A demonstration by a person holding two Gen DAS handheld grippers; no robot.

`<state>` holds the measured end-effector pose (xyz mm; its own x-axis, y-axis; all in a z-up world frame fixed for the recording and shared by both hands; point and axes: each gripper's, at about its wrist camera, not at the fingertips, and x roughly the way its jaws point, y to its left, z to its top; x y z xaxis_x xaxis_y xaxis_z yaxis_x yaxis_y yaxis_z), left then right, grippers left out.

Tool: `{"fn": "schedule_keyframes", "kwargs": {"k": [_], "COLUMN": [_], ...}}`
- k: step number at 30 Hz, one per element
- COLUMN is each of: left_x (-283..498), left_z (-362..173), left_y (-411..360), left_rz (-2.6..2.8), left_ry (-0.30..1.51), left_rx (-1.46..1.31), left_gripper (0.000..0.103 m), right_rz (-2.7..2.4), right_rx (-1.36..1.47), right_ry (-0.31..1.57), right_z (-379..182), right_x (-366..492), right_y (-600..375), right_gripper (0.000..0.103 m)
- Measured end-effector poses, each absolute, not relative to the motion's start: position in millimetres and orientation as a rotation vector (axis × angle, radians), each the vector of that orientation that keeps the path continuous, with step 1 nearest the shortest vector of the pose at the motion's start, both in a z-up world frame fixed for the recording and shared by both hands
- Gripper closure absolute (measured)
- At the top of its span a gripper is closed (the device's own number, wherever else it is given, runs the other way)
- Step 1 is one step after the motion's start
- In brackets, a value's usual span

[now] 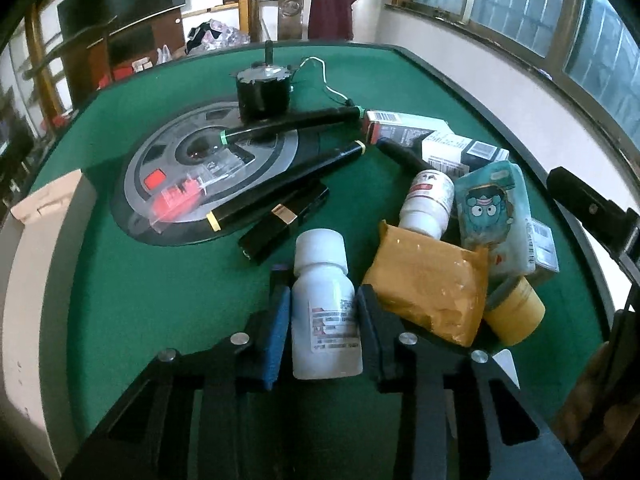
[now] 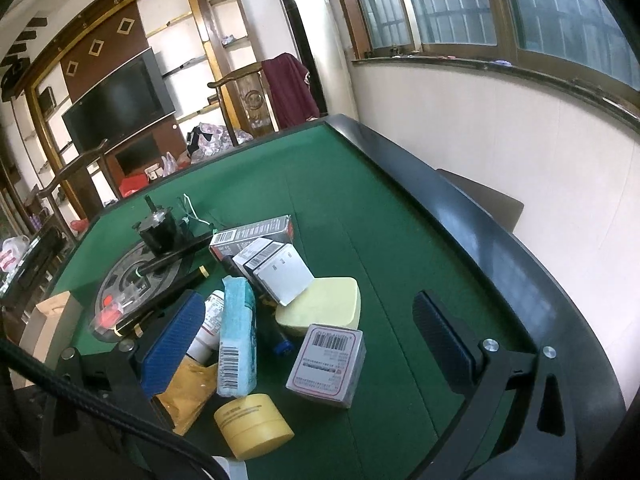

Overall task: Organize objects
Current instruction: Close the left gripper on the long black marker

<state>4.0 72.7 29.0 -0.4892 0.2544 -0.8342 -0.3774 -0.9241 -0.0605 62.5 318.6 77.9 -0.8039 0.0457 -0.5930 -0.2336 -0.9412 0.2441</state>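
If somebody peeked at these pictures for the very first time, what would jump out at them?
Probably the white bottle, standing right up front on the green table with the left claw pinching it from both sides. Next comes the messy heap beside it: a mustard-yellow packet, a blue pouch with a cartoon face and a round yellow jar. The right claw is wide open over that pile.

Label print on the white bottle [image 1: 326,312] blurred; second bottle [image 1: 426,204] half behind the yellow packet [image 1: 430,292]
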Motion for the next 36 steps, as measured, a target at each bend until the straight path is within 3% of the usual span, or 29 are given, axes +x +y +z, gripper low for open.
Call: {"fn": "schedule_keyframes", "kwargs": {"k": [6, 13, 21, 23, 27, 29, 36], "left_x": [3, 12, 31, 29, 23, 21, 40], "left_z": [28, 32, 19, 15, 15, 15, 11], "left_y": [73, 42, 19, 16, 10, 12, 46], "left_rz": [2.403, 2.337, 2.340, 2.341, 2.336, 2.346, 2.487], "left_ry": [0.213, 0.064, 0.132, 0.113, 0.058, 0.058, 0.378], "left_rx": [-1.305, -1.343, -1.350, -1.355, -1.368, -1.362, -1.240], "left_gripper": [0.074, 0.071, 0.067, 0.068, 0.083, 0.084, 0.077], "right_rz": [2.794, 2.792, 2.787, 2.785, 2.779, 2.777, 2.774], "right_rx": [-0.938, -0.945, -0.967, -0.968, -0.969, -0.972, -0.973], "right_ry": [0.476, 0.471, 0.474, 0.463, 0.449, 0.442, 0.398], "right_z": [74, 73, 72, 71, 71, 70, 70], "right_x": [61, 61, 61, 61, 61, 60, 58], "right_y": [321, 321, 321, 320, 321, 320, 317], "right_gripper": [0.000, 0.000, 0.000, 0.000, 0.000, 0.000, 0.000]}}
